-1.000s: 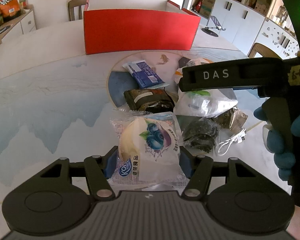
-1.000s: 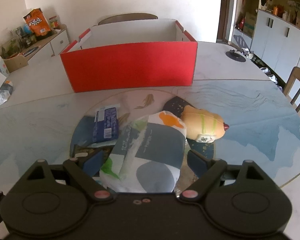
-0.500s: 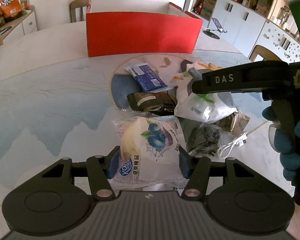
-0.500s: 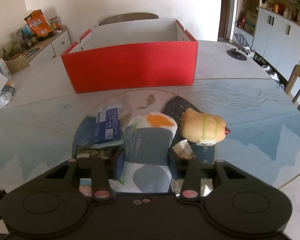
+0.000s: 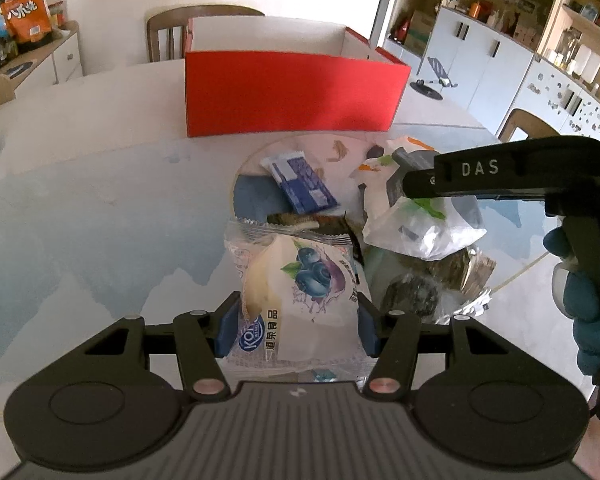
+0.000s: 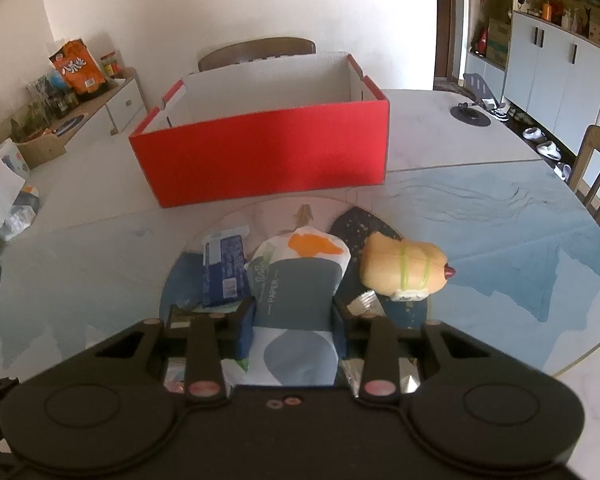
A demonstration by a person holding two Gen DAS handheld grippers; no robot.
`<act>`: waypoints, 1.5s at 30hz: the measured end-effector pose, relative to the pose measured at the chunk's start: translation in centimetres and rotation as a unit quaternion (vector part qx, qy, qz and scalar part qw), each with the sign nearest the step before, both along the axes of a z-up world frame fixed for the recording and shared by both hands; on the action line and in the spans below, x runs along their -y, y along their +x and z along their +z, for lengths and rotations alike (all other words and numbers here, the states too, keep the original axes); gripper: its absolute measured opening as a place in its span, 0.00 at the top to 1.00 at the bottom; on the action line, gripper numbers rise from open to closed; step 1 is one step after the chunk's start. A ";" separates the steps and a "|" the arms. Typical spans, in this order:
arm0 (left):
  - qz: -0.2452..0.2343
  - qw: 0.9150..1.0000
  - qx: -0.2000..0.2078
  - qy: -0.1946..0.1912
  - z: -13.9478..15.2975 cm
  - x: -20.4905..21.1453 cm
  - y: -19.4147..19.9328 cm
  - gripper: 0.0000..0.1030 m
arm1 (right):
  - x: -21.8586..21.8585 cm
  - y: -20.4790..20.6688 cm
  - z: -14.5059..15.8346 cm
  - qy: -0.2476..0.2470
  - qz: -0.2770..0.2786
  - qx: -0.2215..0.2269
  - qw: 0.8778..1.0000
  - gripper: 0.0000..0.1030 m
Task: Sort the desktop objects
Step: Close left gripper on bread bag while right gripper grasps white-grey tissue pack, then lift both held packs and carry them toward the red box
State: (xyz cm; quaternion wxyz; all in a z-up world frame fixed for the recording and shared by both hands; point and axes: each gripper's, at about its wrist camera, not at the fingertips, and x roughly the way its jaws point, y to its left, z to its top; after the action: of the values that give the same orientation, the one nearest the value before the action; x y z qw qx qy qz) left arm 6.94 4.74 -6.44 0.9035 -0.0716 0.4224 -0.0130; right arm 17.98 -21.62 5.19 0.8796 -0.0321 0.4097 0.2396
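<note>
Both packs gripped, box waiting
The blueberry snack pack (image 5: 300,280) sat pinched in the left tongs (image 5: 296,320), the tissue pack (image 6: 296,292) in the right tongs (image 6: 294,324), above the table (image 6: 500,216); next, likely carrying both over the red box (image 6: 260,160)

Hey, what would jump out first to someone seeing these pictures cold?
The big red box standing open behind a pile of packets. In front, the left gripper is shut on a blueberry snack packet, the right gripper on a tissue pack, beside a hot dog toy.
</note>
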 end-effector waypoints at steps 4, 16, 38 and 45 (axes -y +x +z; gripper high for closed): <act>-0.002 1.000 0.009 -0.003 0.9 -0.2 0.3 0.45 | 0.3 -0.1 0.9 0.007 -0.003 0.003 1.000 0.64; -0.019 0.999 0.048 -0.002 4.9 -1.4 1.7 0.45 | 1.2 0.0 4.3 0.026 -0.009 0.011 1.000 0.64; -0.038 0.993 0.114 -0.018 12.7 -4.4 4.6 0.45 | 0.7 1.5 12.2 0.048 0.018 0.044 0.998 0.64; -0.028 0.993 0.112 -0.012 13.3 -4.6 6.5 0.45 | 0.6 3.7 12.8 0.054 0.025 0.040 0.997 0.64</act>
State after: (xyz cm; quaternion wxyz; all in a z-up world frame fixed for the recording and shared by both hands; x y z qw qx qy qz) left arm 13.41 9.33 6.89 0.9435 -0.0689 0.3202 -0.0514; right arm 21.70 -22.20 18.00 0.8894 -0.0048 0.3599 0.2819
